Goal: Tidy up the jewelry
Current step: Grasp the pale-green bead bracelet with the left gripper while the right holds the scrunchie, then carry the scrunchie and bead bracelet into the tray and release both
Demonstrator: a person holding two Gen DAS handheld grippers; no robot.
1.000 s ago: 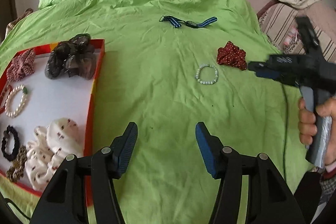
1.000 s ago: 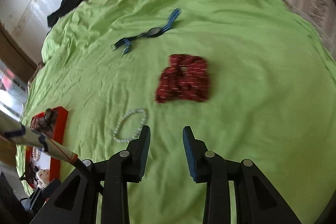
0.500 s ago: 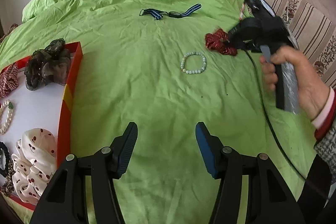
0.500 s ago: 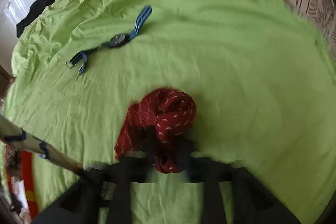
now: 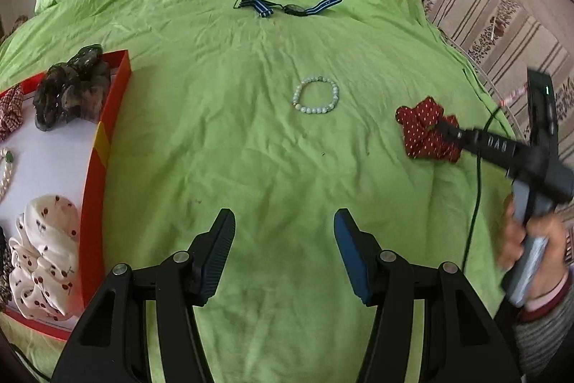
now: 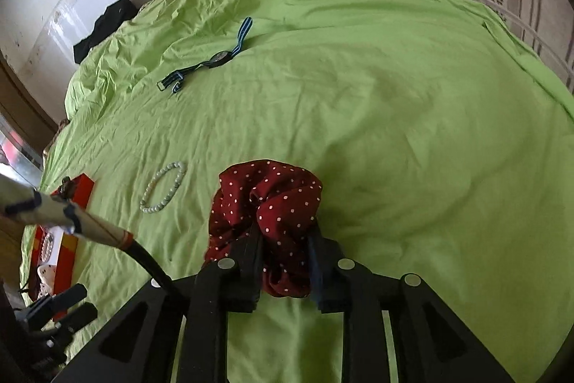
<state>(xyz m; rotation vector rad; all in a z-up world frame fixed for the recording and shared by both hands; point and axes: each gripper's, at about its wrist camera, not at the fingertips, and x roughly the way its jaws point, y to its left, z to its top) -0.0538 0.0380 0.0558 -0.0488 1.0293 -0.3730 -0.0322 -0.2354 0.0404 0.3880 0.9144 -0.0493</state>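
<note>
Since a second ago our right gripper has reached the red scrunchie and now pinches it. Our left gripper hangs spread. Several pieces fill the box; bracelet and watch remain on the bed.

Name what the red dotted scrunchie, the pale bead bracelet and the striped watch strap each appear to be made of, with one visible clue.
Red dotted scrunchie: soft woven fabric, matte; it bunches into folds.
Pale bead bracelet: smooth round beads with a faint sheen, possibly stone or glass; cannot tell which.
Striped watch strap: flat woven webbing, likely nylon; it lies limp.
</note>
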